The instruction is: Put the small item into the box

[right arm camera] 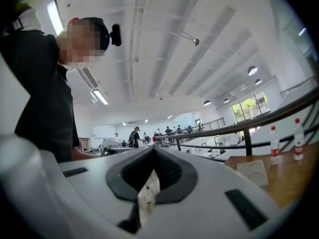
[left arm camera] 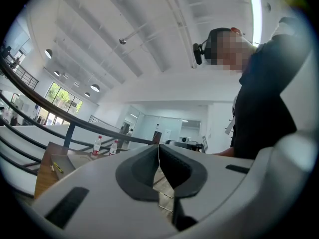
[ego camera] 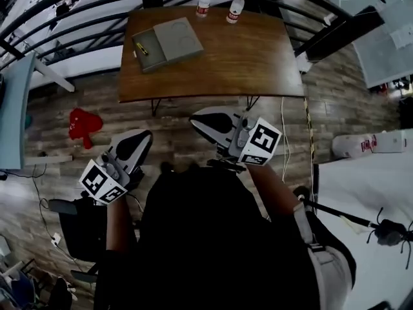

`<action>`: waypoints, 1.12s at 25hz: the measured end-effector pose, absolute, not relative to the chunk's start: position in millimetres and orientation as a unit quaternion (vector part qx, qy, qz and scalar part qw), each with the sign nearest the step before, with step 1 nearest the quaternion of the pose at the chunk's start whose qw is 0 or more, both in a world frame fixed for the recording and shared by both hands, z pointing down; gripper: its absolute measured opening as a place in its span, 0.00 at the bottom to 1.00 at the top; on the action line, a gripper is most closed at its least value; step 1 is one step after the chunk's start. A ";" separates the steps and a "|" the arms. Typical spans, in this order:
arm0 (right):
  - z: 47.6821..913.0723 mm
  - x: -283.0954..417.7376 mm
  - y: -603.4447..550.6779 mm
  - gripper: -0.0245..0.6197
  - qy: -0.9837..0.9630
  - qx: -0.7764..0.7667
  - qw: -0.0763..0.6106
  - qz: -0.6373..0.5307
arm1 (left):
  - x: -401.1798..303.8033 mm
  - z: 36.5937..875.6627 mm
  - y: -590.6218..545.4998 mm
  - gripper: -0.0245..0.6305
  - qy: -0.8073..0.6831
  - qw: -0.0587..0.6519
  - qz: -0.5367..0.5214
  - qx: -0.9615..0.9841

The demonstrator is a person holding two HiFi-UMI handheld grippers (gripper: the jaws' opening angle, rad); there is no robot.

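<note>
Left tongs (left arm camera: 159,153), right tongs (right arm camera: 152,156): both pressed together, empty. I see grey box (ego camera: 169,42) on surface (ego camera: 245,60), well apart.

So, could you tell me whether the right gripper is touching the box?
Apart. The head view shows the right gripper near the person's body, with floor between it and the box.

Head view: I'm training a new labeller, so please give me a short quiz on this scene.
1. True or false: the left gripper and the right gripper are both held short of the table.
2. How many bottles stand at the table's far edge?
3. The left gripper's jaws are: A apart, B together, C closed on a bottle.

Key: 1 true; 2 two; 3 B.
</note>
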State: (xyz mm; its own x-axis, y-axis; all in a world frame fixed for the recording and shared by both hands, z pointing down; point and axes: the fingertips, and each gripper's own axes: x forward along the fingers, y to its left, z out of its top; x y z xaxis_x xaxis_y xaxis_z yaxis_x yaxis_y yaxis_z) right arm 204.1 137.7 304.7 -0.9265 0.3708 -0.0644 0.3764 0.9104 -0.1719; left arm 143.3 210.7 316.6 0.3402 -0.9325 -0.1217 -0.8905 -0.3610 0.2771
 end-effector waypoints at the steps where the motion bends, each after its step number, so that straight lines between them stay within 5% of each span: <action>1: 305.9 211.4 132.9 0.05 0.977 0.190 0.017 -0.091 | 150.6 315.6 205.5 0.06 -0.561 0.081 -0.128 0.814; 14: 327.2 275.6 98.4 0.05 0.975 0.195 0.030 -0.101 | 227.0 339.4 167.0 0.06 -0.547 0.110 -0.098 0.824; 28: 329.3 284.0 81.2 0.05 0.977 0.187 0.030 -0.095 | 230.9 341.2 150.2 0.06 -0.543 0.113 -0.098 0.826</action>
